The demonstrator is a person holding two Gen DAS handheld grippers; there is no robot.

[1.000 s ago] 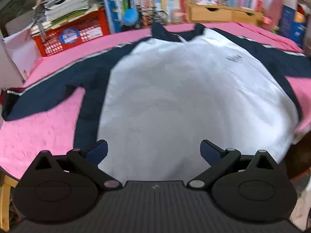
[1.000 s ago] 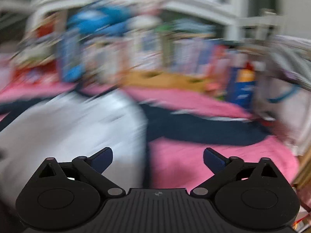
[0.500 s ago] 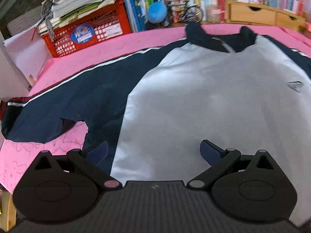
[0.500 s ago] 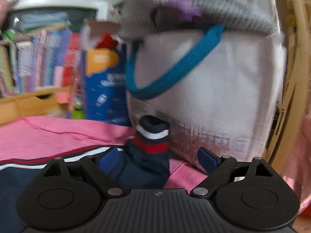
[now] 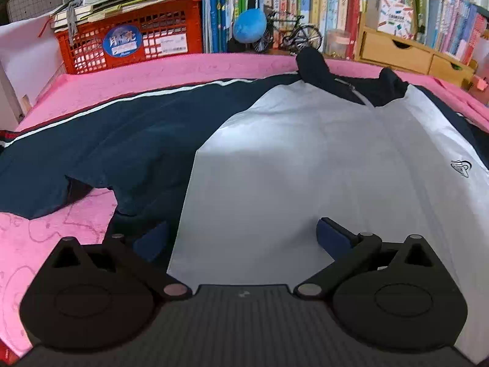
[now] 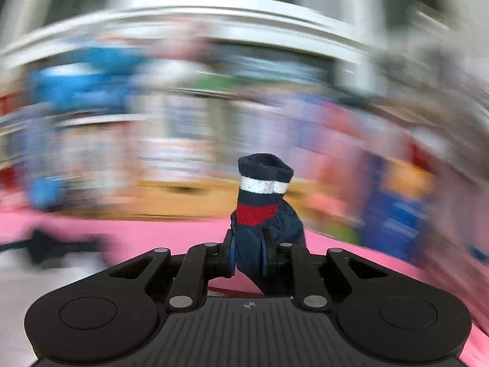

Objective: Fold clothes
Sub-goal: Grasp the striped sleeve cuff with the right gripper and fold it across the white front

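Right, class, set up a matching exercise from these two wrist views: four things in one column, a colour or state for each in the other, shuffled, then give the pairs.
Things
1. left gripper
2. right gripper
3. plastic lattice crate beside the books
4. soft round ball by the model bicycle

Colour or state
A. blue
B. shut on the navy sleeve cuff with white and red bands
C. open over the navy-and-white jacket
D. red

Pairs: 1-C, 2-B, 3-D, 4-A
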